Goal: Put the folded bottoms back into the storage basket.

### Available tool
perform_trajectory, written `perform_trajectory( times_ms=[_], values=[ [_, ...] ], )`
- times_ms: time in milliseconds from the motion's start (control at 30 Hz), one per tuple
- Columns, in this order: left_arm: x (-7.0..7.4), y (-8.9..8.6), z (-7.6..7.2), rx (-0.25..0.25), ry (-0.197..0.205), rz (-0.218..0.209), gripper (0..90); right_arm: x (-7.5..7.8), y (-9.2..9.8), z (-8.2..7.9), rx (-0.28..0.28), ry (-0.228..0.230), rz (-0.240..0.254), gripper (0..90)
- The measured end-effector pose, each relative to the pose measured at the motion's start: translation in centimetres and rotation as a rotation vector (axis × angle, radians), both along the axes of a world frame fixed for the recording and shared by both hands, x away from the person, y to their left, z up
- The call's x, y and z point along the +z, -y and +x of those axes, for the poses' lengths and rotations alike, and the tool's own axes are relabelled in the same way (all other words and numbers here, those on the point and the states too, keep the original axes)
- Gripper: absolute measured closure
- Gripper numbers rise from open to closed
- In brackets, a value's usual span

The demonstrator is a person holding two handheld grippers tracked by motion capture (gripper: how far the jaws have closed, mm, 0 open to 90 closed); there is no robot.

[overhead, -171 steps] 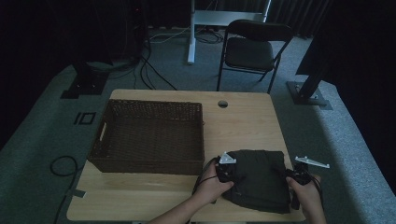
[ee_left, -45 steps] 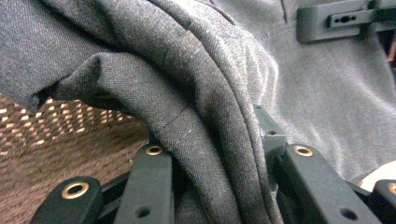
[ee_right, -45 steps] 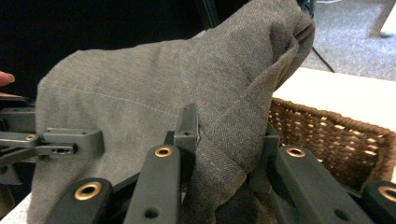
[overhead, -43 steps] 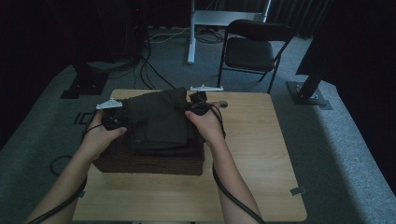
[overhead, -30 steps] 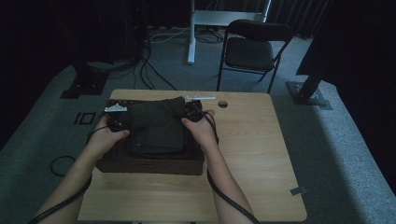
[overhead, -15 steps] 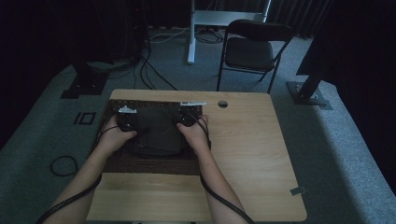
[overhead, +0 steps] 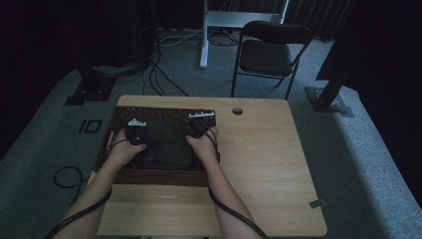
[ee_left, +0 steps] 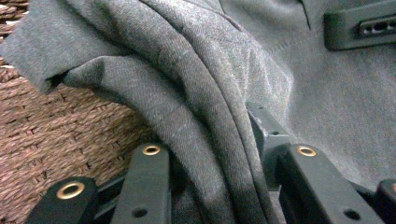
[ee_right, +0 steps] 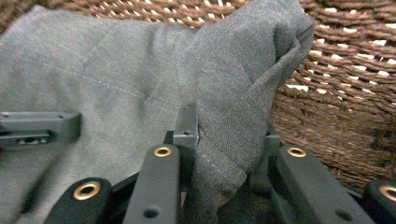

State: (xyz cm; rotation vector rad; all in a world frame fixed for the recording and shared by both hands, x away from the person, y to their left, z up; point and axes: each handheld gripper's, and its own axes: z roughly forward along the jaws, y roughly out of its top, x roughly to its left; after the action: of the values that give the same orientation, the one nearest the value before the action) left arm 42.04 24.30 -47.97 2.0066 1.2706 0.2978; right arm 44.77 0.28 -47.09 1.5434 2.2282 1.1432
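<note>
A: How are the two claws seen?

B: The left claw (ee_left: 210, 154) is clamped on thick folds of a dark grey folded cloth garment (overhead: 166, 144); its jaws have just been opening slightly, with the folds between them. The right claw (ee_right: 229, 149) is closed tight on a bunched corner of the same garment.

A: Where is the garment found?

B: It is lowered into the brown woven wicker basket (overhead: 124, 112), whose weave is seen beside both claws. The basket is set on the left half of the light wooden worktop (overhead: 263, 164).
</note>
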Motion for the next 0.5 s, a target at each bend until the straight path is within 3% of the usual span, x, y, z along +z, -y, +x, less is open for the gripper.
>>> perform_trajectory(
  times_ms=[233, 400, 500],
  values=[
    [-1.1, -0.4, 0.1, 0.013, 0.027, -0.013, 61.5, -0.8, -0.6, 0.4, -0.009, -0.008, -0.067, 66.3],
    [-1.7, -0.6, 0.2, 0.04, 0.031, 0.007, 51.0, -1.3, -0.5, 0.6, 0.003, -0.002, -0.099, 52.2],
    [-2.0, -0.7, 0.4, 0.06, 0.038, 0.019, 38.9, -1.3, -0.5, 0.6, 0.018, 0.026, -0.113, 40.6]
  ],
)
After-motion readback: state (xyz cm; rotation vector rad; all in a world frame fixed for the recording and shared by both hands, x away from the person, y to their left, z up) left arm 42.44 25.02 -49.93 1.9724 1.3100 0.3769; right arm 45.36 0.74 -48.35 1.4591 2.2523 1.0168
